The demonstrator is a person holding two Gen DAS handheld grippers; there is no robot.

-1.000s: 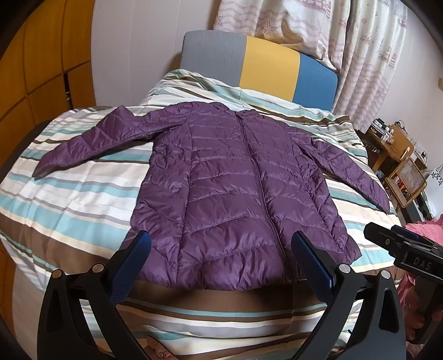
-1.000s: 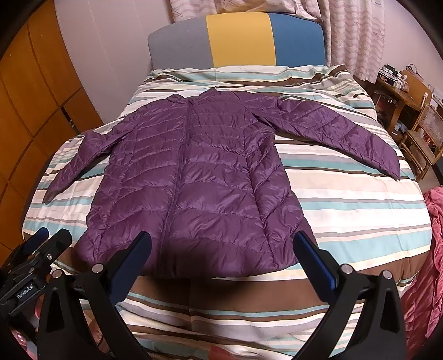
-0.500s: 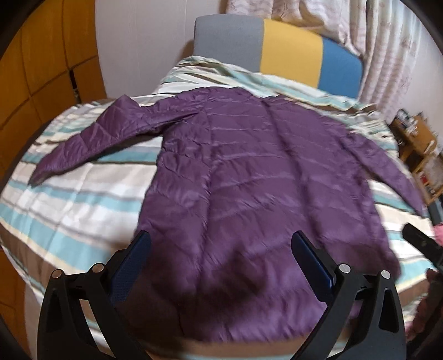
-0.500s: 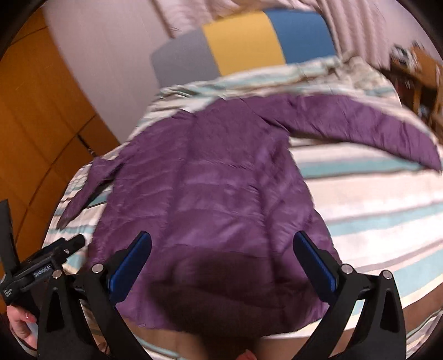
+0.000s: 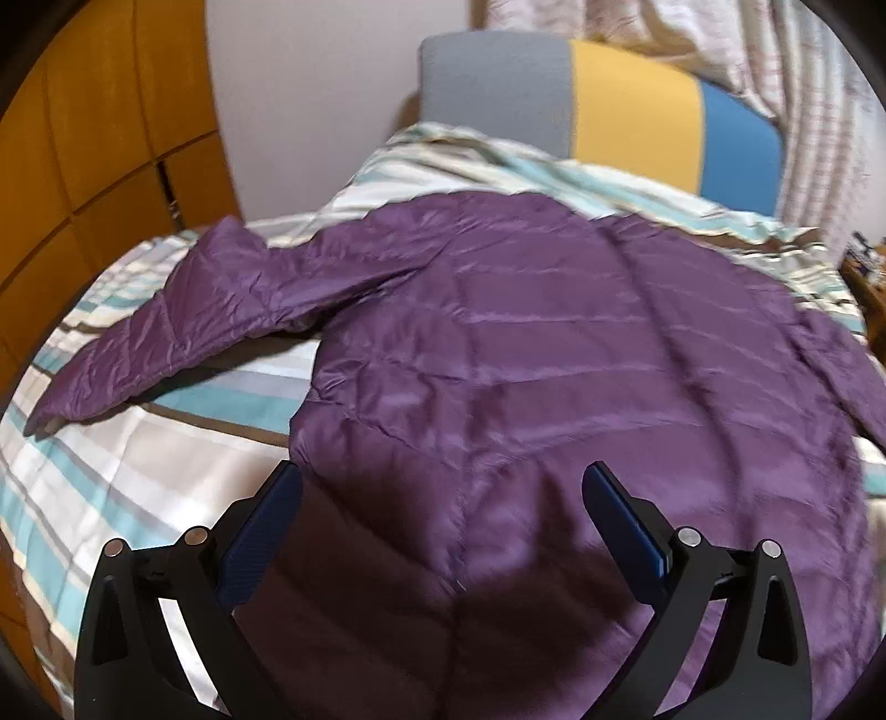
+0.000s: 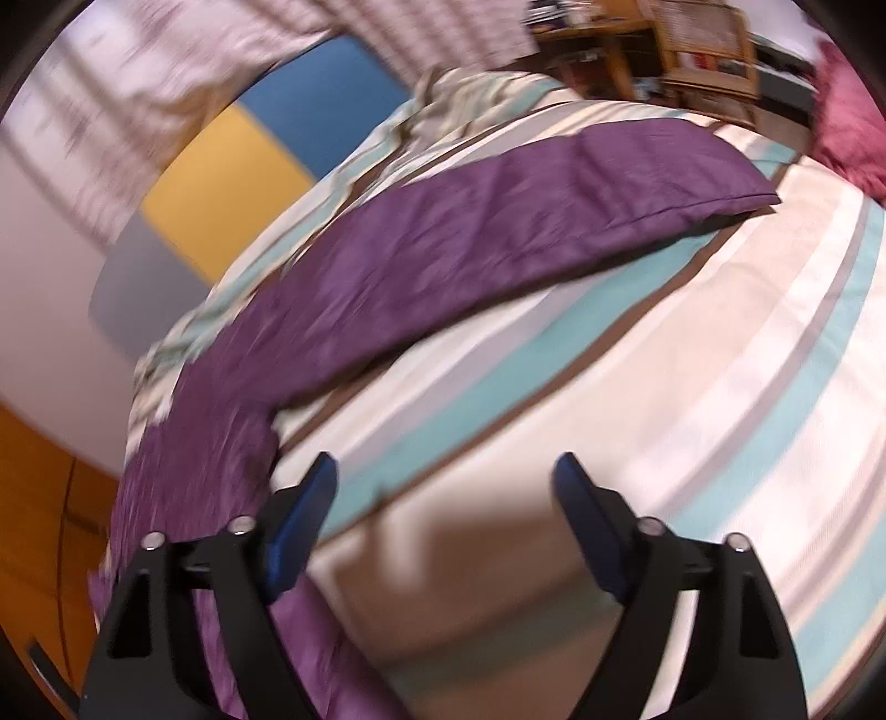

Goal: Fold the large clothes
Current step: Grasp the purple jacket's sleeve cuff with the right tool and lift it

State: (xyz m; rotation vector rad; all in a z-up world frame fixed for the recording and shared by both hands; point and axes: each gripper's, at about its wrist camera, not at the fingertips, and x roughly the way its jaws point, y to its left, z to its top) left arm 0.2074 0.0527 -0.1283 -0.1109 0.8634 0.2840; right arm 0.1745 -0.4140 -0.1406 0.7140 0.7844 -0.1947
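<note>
A purple quilted jacket [image 5: 554, 360] lies flat, front up, on a striped bed. Its left sleeve [image 5: 183, 327] stretches out to the left. My left gripper [image 5: 443, 498] is open and empty, low over the jacket's lower body near the zip. In the right wrist view the jacket's right sleeve [image 6: 526, 221] stretches toward the upper right, its cuff [image 6: 758, 194] at the end. My right gripper [image 6: 443, 487] is open and empty over the striped cover, just right of the jacket's side edge [image 6: 210, 454].
The striped duvet [image 6: 692, 360] covers the bed. A grey, yellow and blue headboard [image 5: 609, 105] stands at the far end. Orange cabinets [image 5: 99, 138] stand at the left. Wooden furniture [image 6: 692, 50] and a pink cloth [image 6: 847, 111] lie beyond the right edge.
Both grippers have moved forward and down over the bed. The right one has swung to the right, off the jacket body toward the right sleeve. Both stay open.
</note>
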